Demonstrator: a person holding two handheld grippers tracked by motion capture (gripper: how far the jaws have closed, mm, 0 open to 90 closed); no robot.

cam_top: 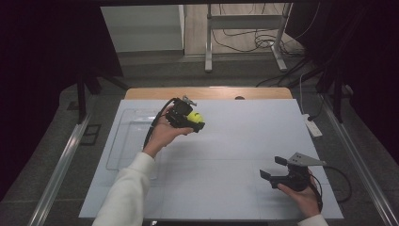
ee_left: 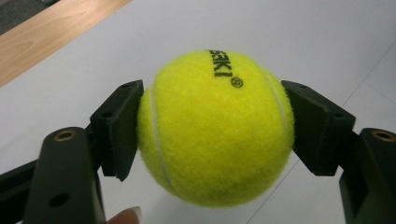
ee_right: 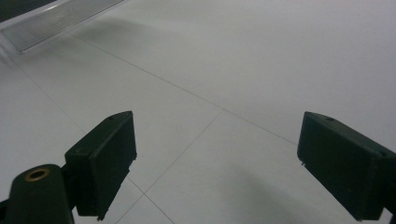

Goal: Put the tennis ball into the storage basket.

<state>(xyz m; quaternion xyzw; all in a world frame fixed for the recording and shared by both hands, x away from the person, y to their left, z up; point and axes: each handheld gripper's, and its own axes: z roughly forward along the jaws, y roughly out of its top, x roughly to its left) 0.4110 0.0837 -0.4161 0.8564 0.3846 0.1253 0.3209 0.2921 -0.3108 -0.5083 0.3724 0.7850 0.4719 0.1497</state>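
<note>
White table (cam_top: 226,155), one tennis ball (ee_left: 215,128), two tools

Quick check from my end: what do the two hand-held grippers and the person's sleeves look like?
Both the left hand-held gripper and the right hand-held gripper are black, with blocky rectangular pads, brass-ringed holes and trailing black cables. The right carries a grey three-cornered plate. The sleeves are white.

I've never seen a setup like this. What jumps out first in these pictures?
The bright yellow felt tennis ball stands out, clamped between the black jaws of the left gripper, held above the far left part of the white table. Near the table's right front corner, the right gripper is held with its jaws wide apart and nothing between them. A clear plastic tray lies at the table's left edge.
</note>
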